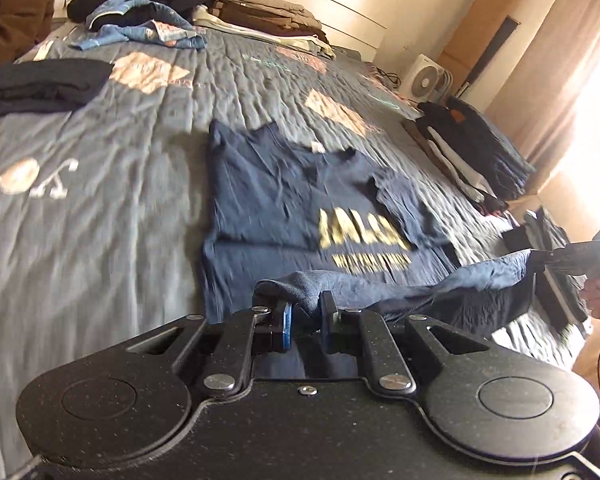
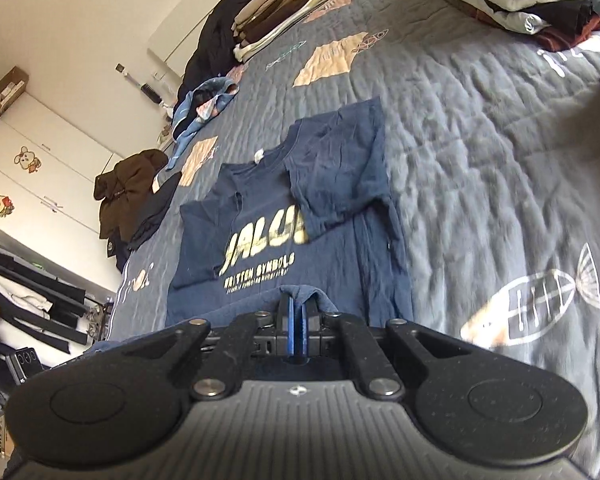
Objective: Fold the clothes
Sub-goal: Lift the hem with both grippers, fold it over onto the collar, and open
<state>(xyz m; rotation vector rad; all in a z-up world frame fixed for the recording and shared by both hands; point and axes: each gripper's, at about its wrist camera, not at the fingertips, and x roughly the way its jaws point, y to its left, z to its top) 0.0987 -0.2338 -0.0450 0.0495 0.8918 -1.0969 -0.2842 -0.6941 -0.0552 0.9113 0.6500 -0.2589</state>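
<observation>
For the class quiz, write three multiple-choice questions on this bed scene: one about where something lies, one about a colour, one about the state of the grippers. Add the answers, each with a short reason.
1. Where does the T-shirt lie?
A. On the grey bedspread
B. On the floor
C. On a hanger

2. What colour is the large lettering on the T-shirt?
A. Red
B. Yellow
C. Green

3. What are the left gripper and right gripper doing?
A. Both open, holding nothing
B. Only the left one holds cloth
C. Each is shut on the T-shirt's near hem

Answers:
1 A: the shirt is spread on the quilted bedspread, with its sleeves folded inward.
2 B: the print across the chest shows pale yellow on navy in both views.
3 C: blue cloth is pinched between each pair of fingers, and the left view shows the hem stretched across to the right gripper.
</observation>
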